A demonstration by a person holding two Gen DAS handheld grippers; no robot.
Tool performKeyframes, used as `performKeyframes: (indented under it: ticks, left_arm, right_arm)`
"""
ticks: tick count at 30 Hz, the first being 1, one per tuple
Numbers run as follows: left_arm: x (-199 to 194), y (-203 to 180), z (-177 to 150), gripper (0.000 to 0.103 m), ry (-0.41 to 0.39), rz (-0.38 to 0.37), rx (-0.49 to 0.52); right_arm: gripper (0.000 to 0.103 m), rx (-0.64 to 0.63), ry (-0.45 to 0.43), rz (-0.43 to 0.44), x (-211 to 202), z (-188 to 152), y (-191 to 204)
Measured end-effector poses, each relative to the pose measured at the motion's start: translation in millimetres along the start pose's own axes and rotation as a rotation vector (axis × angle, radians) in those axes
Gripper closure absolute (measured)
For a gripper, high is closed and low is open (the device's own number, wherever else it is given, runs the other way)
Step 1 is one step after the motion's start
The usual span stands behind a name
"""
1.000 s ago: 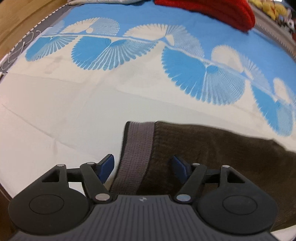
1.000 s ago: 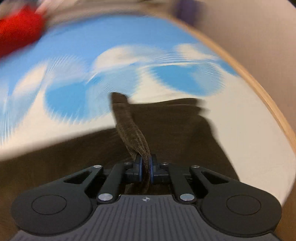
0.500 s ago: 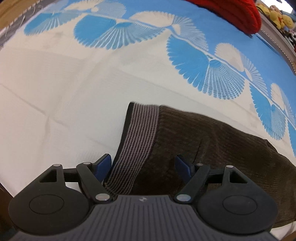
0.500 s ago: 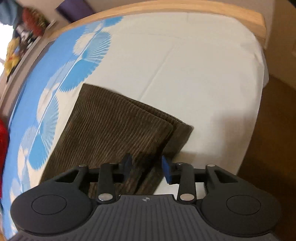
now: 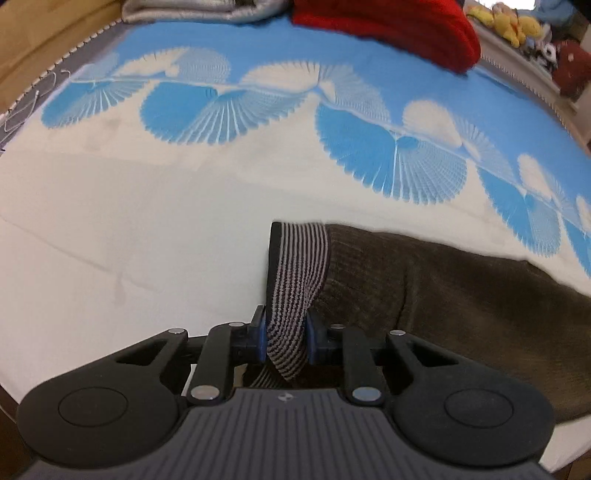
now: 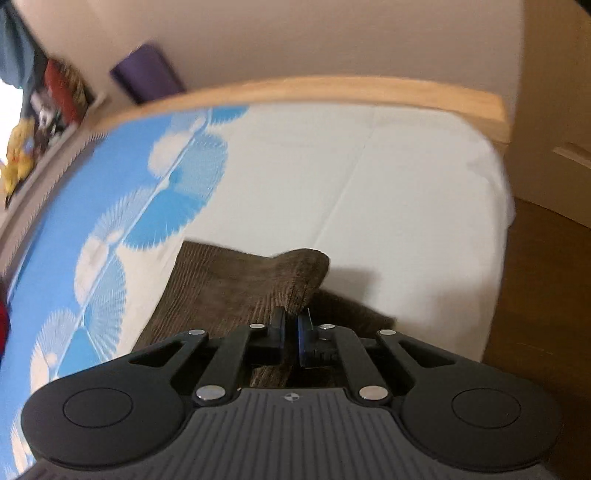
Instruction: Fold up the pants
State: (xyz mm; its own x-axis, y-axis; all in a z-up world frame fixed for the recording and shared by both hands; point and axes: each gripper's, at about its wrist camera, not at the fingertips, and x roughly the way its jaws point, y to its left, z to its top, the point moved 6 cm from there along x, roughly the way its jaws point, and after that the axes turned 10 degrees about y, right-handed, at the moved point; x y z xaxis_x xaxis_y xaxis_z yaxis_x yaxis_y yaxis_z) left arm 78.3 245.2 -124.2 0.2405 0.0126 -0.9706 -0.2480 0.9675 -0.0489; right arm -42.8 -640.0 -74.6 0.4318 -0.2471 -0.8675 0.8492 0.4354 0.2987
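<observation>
Dark brown corduroy pants (image 5: 443,295) lie on a bed, running to the right in the left wrist view. Their grey striped waistband (image 5: 295,266) rises off the sheet into my left gripper (image 5: 284,341). Its jaws are closing, and the blue pads pinch the band. In the right wrist view the leg end of the pants (image 6: 240,291) is lifted at one corner. My right gripper (image 6: 291,338) is shut on that corduroy edge, which bunches up between the pads.
The bed sheet (image 5: 147,229) is white near me and blue with a fan pattern farther off. A red garment (image 5: 388,26) and a silver one (image 5: 192,9) lie at the far edge. A wooden bed frame (image 6: 332,92) and floor (image 6: 546,314) border the mattress.
My left jaws went from wide open over the waistband to closed on it, lifting it. My right gripper let go of a fold, swung to the leg end, opened and shut on its edge.
</observation>
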Motion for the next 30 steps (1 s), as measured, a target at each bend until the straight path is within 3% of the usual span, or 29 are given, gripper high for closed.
performKeyframes:
  ticks: [3,5,9,11,14,16,17,18,19,21,23,26,29,30]
  left_arm:
    - [20,3,-13,0.067,0.112,0.049,0.059]
    - [11,2,-9,0.057,0.055,0.083,0.081]
    - [-22,-3,-4,0.057,-0.12,0.083,0.084]
    - [-25,-18,-6,0.059,-0.145,0.032,0.128]
    - [-15,-37,-8,0.069,-0.134,-0.011,0.228]
    - [7,-39,-10,0.078,-0.064,0.057,0.268]
    - [22,-35,-12,0.092,0.001,0.103,0.265]
    - [36,-27,-16,0.095,0.076,0.14,0.247]
    - [40,-25,-16,0.095,0.099,0.146,0.226]
    - [27,-23,-10,0.095,0.072,0.128,0.169]
    - [9,-28,-1,0.094,-0.033,0.115,0.141]
    - [1,-42,13,0.094,-0.134,0.074,0.136]
    - [21,-49,23,0.093,-0.091,0.052,0.14]
    - [31,-48,24,0.093,-0.053,0.094,0.148]
  right_arm:
    - [0.097,-0.003,0.097,-0.086,25,-7,-19]
    - [0.095,0.008,0.158,-0.094,38,-9,-27]
    - [0.087,-0.058,0.027,-0.115,14,3,-22]
    - [0.083,-0.147,-0.051,-0.111,-4,3,-14]
    - [0.081,-0.274,-0.097,-0.007,-16,-3,13]
    - [0.081,-0.347,-0.06,0.065,-12,-12,28]
    - [0.081,-0.376,-0.046,0.078,-8,-17,33]
    - [0.081,-0.401,-0.03,0.08,-2,-21,37]
    - [0.08,-0.429,-0.002,0.08,5,-26,41]
    - [0.08,-0.468,0.084,0.066,23,-33,43]
    - [0.08,-0.487,0.159,-0.002,41,-41,38]
    - [0.08,-0.508,0.204,-0.03,52,-46,33]
    - [0.079,-0.524,0.227,-0.061,61,-44,31]
    - [0.079,-0.521,0.239,-0.072,64,-44,29]
